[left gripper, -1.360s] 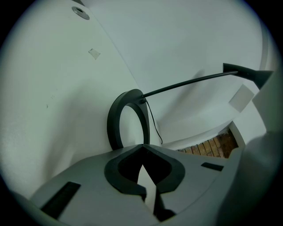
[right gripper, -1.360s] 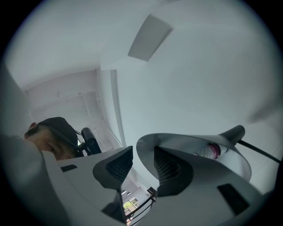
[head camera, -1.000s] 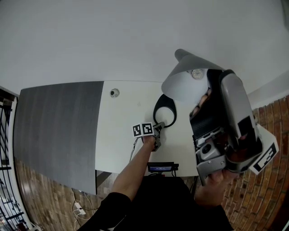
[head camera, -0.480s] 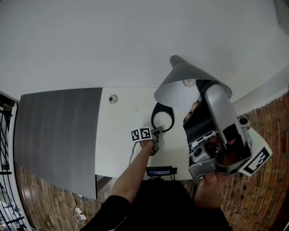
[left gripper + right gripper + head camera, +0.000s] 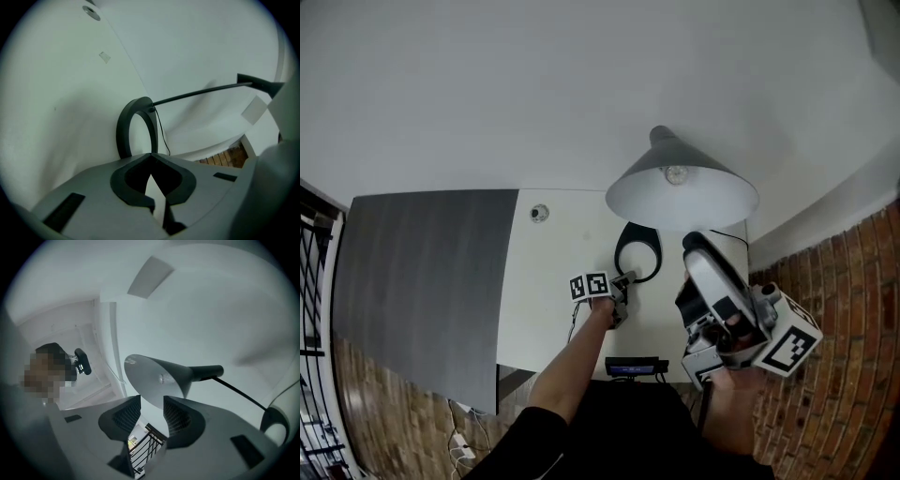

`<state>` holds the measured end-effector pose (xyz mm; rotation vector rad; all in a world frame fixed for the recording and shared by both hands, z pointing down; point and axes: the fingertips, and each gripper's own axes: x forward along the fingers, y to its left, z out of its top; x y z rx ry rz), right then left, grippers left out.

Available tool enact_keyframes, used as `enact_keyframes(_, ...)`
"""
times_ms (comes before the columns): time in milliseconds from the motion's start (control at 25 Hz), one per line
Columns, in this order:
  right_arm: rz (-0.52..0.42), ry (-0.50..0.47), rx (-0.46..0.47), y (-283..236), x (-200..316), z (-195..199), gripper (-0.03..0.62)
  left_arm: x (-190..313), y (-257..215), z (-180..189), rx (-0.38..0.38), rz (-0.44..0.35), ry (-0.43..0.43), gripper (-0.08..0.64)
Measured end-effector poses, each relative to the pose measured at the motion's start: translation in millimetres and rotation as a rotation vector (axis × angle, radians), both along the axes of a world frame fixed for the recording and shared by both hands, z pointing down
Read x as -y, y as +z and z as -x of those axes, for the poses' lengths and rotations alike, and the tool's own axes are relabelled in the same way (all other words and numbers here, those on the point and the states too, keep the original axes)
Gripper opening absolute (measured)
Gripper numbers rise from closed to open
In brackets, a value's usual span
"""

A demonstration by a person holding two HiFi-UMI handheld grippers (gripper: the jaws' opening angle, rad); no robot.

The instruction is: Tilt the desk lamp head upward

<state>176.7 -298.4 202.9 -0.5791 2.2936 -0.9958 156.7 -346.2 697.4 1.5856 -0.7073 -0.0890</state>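
Over the white desk [image 5: 553, 281], the right gripper [image 5: 151, 403] is backing away, jaws apart and empty, leaving the lamp head [image 5: 680, 192] raised above its ring base [image 5: 622, 247], where the left gripper [image 5: 150, 157] is resting, jaws together, so the tilt looks done.

The lamp head [image 5: 682, 192] hangs over the white desk [image 5: 551, 281]. The left gripper [image 5: 623, 284] sits by the black ring base [image 5: 638, 251]; the right gripper [image 5: 701, 251] is just below the lamp head
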Motion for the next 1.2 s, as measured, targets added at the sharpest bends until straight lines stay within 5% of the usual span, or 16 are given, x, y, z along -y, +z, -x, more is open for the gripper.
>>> enact_keyframes(160, 0.077, 0.033, -0.041, 43, -4, -24, 0.158, -6, -4, 19, -0.119, 0.001, -0.101, 0.009)
enact_keyframes(440, 0.183, 0.032, 0.008, 115, -9, -55, 0.158, -51, -73, 69, -0.313, -0.127, -0.242, 0.010)
enact_keyframes(680, 0.217, -0.036, -0.005, 146, -25, -35, 0.158, -86, -157, 123, -0.306, -0.307, -0.322, 0.011)
enact_keyframes(1040, 0.196, 0.029, 0.004, 149, -84, -10, 0.155, -149, -239, 133, -0.373, -0.499, -0.172, 0.011)
enact_keyframes(1200, 0.194, 0.109, -0.060, 143, -129, 11, 0.155, -189, -258, 129, -0.481, -0.523, -0.080, 0.012)
